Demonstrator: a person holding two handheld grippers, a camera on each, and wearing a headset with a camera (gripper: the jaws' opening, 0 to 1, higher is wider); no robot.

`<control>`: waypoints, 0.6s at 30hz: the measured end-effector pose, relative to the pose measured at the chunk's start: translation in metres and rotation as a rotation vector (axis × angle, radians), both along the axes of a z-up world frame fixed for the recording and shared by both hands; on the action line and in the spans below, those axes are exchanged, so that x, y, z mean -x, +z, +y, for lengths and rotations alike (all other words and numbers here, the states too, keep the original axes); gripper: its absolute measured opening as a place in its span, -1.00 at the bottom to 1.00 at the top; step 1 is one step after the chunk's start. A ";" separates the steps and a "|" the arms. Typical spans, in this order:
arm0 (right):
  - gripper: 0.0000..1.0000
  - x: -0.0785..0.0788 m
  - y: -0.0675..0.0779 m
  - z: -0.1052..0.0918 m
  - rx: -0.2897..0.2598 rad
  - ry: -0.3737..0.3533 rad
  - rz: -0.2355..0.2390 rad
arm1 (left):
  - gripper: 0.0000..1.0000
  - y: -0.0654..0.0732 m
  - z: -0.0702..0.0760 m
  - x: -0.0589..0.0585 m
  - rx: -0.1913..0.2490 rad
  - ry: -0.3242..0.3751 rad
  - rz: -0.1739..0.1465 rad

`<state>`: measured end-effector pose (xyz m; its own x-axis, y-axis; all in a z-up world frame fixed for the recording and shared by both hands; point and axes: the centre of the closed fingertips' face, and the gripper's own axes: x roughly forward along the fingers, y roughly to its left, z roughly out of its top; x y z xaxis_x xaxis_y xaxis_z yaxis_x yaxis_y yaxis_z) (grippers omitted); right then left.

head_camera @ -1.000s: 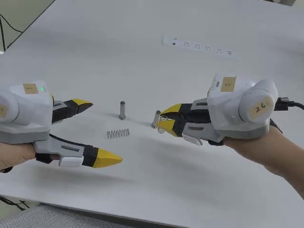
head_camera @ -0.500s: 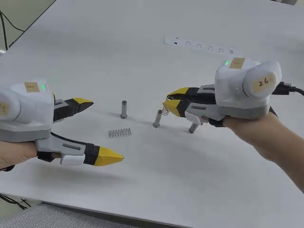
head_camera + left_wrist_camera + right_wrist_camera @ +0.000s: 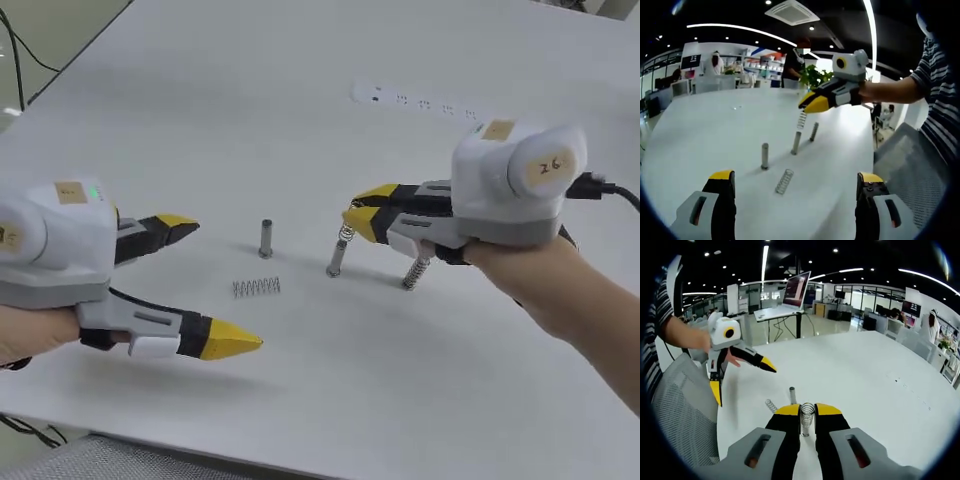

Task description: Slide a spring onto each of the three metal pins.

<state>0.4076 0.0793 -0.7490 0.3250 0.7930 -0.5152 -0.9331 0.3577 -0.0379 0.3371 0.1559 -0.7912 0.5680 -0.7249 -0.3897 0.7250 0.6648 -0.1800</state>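
Observation:
Three metal pins stand on the white table. The left pin [image 3: 266, 238] [image 3: 764, 155] [image 3: 792, 394] is bare. The right pin [image 3: 413, 271] [image 3: 813, 131] wears a spring. My right gripper [image 3: 362, 212] [image 3: 803, 410] [image 3: 811, 103] is shut on a spring [image 3: 346, 234] [image 3: 807, 414] [image 3: 801, 120], whose lower end sits at the top of the middle pin [image 3: 335, 260] [image 3: 796, 143]. A loose spring [image 3: 256, 287] [image 3: 784, 181] [image 3: 771, 405] lies flat in front of the left pin. My left gripper [image 3: 215, 285] [image 3: 795, 177] [image 3: 742, 380] hovers open, left of the pins, holding nothing.
A white power strip [image 3: 425, 103] lies at the back of the table [image 3: 330, 400]. In the gripper views, an office with desks, a laptop on a stand [image 3: 794, 290] and people lies beyond. A mesh chair [image 3: 682, 410] stands by the table's near edge.
My right gripper has risen and shifted right with its spring, uncovering the sprung right pin, and now holds the spring atop the middle pin. The left gripper has stayed put.

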 end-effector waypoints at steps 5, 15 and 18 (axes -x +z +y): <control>-0.85 0.000 -0.003 0.002 0.011 0.006 -0.002 | 0.96 0.000 0.001 0.000 -0.001 -0.001 0.000; -0.85 -0.002 -0.014 0.001 0.032 0.007 0.010 | 0.96 -0.001 0.002 0.001 -0.003 -0.002 0.004; -0.85 0.000 -0.017 0.001 0.037 0.010 0.011 | 0.96 -0.001 0.002 0.002 -0.001 0.001 0.004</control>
<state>0.4079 0.0807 -0.7662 0.3111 0.7769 -0.5473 -0.9372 0.3465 -0.0409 0.3355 0.1584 -0.7918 0.5673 -0.7239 -0.3926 0.7233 0.6659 -0.1827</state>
